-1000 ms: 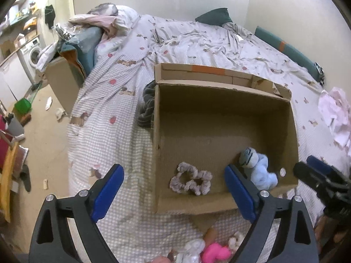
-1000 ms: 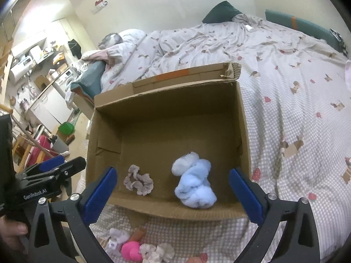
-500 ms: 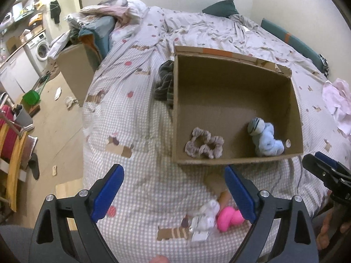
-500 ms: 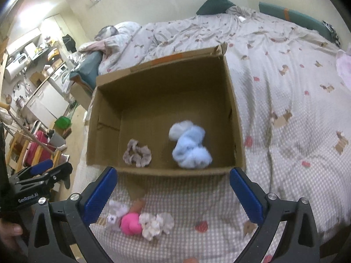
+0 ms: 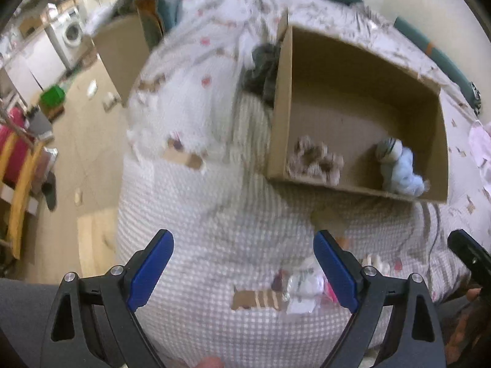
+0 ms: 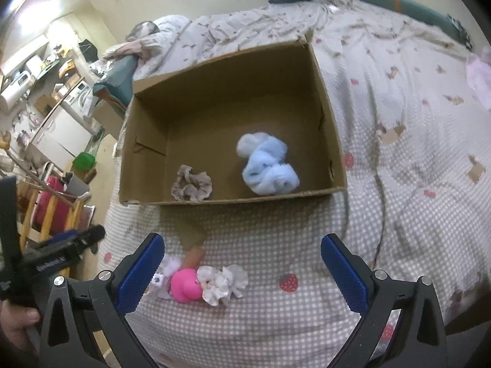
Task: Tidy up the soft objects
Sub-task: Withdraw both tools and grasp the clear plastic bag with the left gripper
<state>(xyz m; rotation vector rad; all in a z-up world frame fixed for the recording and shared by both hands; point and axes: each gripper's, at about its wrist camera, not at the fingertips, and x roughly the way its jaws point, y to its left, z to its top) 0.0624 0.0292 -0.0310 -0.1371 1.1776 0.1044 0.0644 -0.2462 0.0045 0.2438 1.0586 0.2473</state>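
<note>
Both tongs have pulled back from the cardboard box (image 6: 233,128) over the last second: earlier the blue pads framed the box interior, and now they hang over the checked bedspread (image 6: 307,245) in front of it. The box sits on the bed and holds two items, a beige scrunchie (image 6: 191,187) near the front left and a pale blue soft toy (image 6: 267,165) to its right, the two apart from each other.

The retreat brings the unsorted cluster into the working zone. In the right wrist view a pink soft item (image 6: 183,285) lies on the bedspread just short of the box, touching a white frilled scrunchie (image 6: 225,282) on one side and a small white piece (image 6: 165,271) on the other (a tan, tube-like object behind them is too indistinct to name).

The right tongs (image 6: 242,273) stand wide apart and hold nothing; the cluster lies between the pads, nearer the left one. The left tongs (image 5: 244,271) are likewise spread and unladen; that view is blurred by motion.

Assessment: two items are stowed, at least three remain outside, and the next pickup appears to be from this cluster.
</note>
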